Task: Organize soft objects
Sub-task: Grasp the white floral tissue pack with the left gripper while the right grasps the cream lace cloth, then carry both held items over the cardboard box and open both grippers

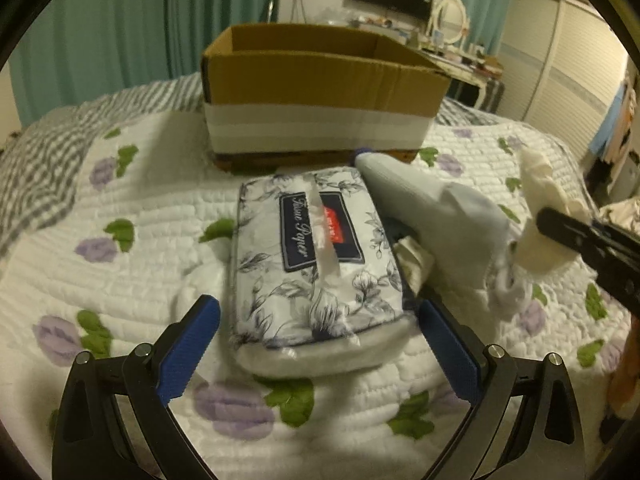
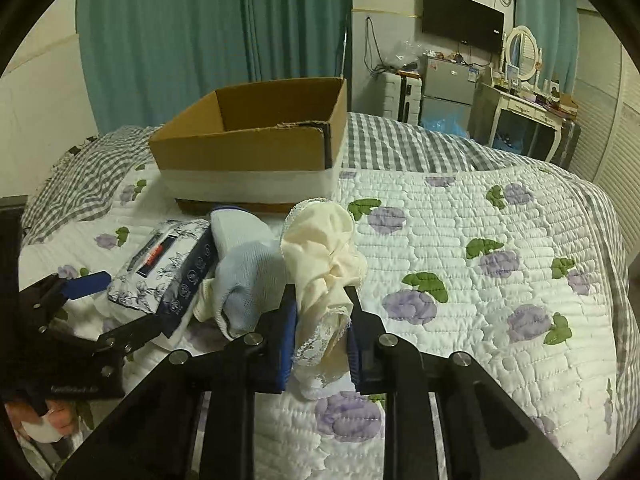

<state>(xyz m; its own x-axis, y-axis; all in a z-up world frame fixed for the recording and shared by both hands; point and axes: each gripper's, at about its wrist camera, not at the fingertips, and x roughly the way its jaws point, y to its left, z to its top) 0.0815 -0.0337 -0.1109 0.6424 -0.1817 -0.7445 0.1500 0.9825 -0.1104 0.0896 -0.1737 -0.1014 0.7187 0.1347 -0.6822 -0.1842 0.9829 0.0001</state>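
Right gripper [image 2: 322,338]: jaws pinching cream lace cloth [image 2: 320,268] at its lower folds; cloth possibly snagging the pale blue garment [image 2: 248,276] alongside and dragging it, contact unclear. Left gripper [image 1: 318,344]: jaws standing wide, straddling tissue pack [image 1: 316,256], gripping nothing; slick wrap risking slipping. Cardboard box [image 2: 248,148] sitting open behind. Floral quilt [image 2: 480,272] covering bed; teal curtains [image 2: 200,32] hanging beyond
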